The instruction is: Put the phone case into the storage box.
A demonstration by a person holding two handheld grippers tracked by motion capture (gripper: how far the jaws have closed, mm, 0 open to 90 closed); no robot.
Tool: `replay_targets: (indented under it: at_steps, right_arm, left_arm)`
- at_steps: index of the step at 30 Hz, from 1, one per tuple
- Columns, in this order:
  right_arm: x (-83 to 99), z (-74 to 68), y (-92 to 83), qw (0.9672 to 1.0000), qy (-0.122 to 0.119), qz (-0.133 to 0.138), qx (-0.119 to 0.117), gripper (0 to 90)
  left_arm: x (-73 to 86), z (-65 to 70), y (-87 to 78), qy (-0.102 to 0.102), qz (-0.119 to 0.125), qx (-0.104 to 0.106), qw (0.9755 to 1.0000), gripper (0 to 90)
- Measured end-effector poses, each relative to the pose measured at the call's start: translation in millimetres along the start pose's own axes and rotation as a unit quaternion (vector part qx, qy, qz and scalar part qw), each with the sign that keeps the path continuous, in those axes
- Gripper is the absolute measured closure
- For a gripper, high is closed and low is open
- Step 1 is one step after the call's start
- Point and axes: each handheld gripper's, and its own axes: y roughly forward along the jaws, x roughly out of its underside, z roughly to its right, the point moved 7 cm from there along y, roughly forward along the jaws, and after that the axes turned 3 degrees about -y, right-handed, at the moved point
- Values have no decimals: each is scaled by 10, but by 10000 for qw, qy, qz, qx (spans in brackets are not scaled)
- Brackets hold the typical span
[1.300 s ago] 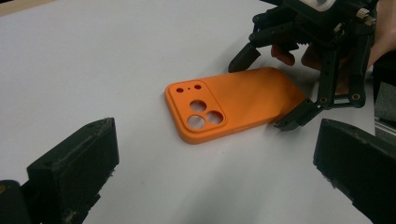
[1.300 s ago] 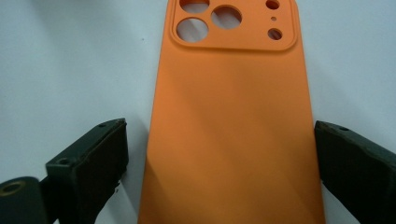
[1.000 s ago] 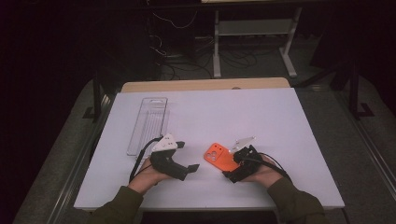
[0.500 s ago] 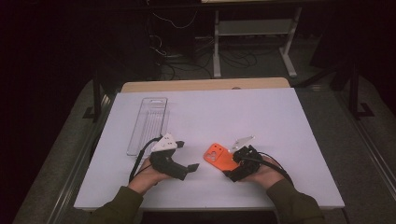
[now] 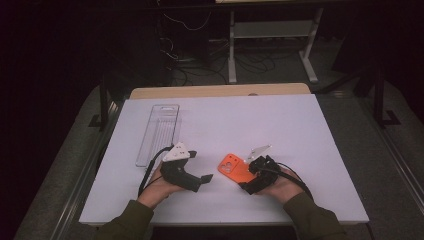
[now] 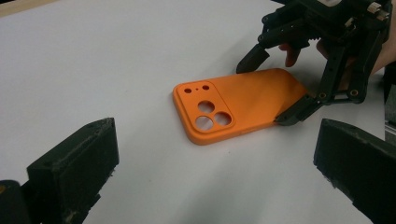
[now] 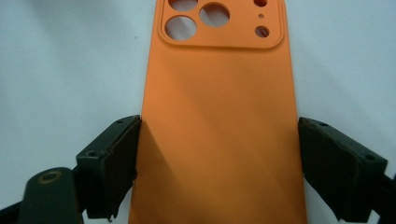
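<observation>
An orange phone case [image 5: 234, 167] lies flat on the white table [image 5: 270, 120], its camera holes toward the left. My right gripper [image 5: 247, 172] comes at it from the right, a black pad on each long edge of the case [image 7: 219, 93]. Its jaws have just been closing and both pads touch the case's sides. In the left gripper view, the right gripper [image 6: 268, 88] straddles the case's [image 6: 243, 105] far end. My left gripper [image 5: 202, 179] rests in a hand just left of the case and points at it, jaws wide open with nothing between them [image 6: 210, 186].
A clear plastic tray [image 5: 159, 131] lies lengthwise at the table's left, beyond the left hand. A wooden strip [image 5: 220, 91] borders the far edge. Cables trail from both grippers toward the front edge. Dark floor with stands and wires lies behind.
Both hands stay where they were. The case has not shifted on the table.
</observation>
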Motion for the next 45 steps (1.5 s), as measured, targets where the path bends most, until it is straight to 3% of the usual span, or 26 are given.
replay_targets:
  at_steps: [8, 19, 26, 38, 45]
  right_arm:
    - [-11, 30, -18, 9999, 52, -35, -92, 153]
    - [-50, 92, -100, 9998, 126, 126, -96, 153]
    - [-71, 137, -152, 9997, 143, 178, -85, 153]
    - [-104, 210, -251, 9995, 112, 242, -140, 153]
    - [-124, 251, -313, 9995, 103, 246, -190, 153]
  left_arm:
    - [1, 36, 16, 16, -21, 129, 9999, 0]
    - [-10, 37, 12, -15, 16, 276, 9996, 33]
    - [-13, 15, 10, -184, -30, 248, 9995, 23]
    - [-24, 15, 6, -106, -10, 194, 9998, 0]
    - [-31, 27, -1, -157, 36, 244, 9996, 0]
